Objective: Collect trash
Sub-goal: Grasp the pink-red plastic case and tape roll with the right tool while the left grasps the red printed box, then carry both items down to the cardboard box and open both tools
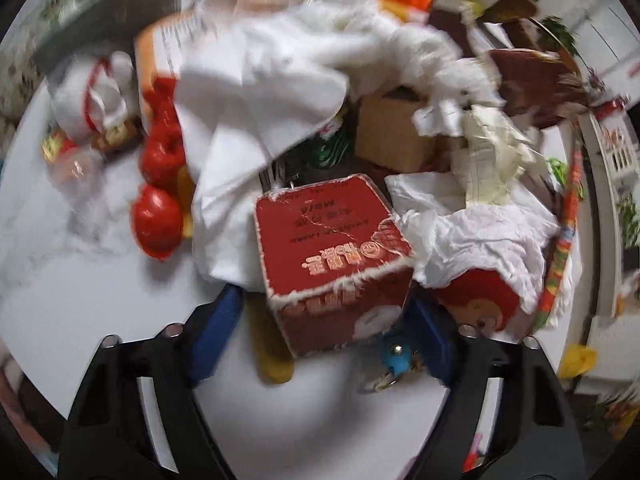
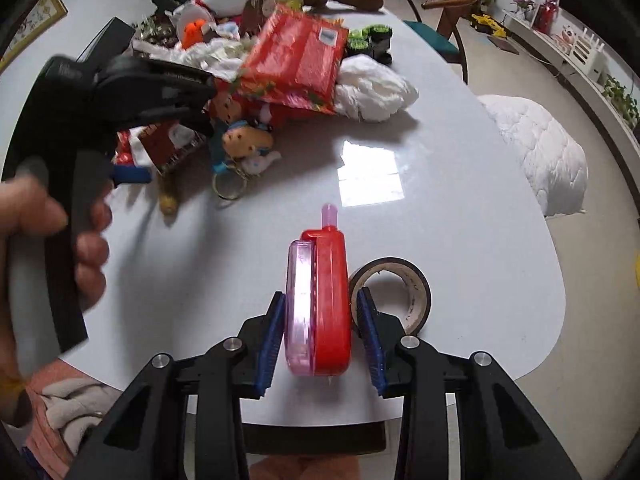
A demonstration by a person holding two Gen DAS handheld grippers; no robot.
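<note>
Left tongs (image 1: 324, 320) spread wide astride a torn red carton (image 1: 336, 264), blue pads not pressing it, at the near edge of the trash heap (image 1: 280, 92). Right tongs (image 2: 322, 336) narrowed around a red-and-pink case (image 2: 318, 304), tape roll (image 2: 394, 292) just beside, on the white worktop (image 2: 460, 208).

Red box (image 1: 332, 256) with pale lettering — white tissue (image 1: 472, 240) — marbled table (image 1: 60, 248).
</note>
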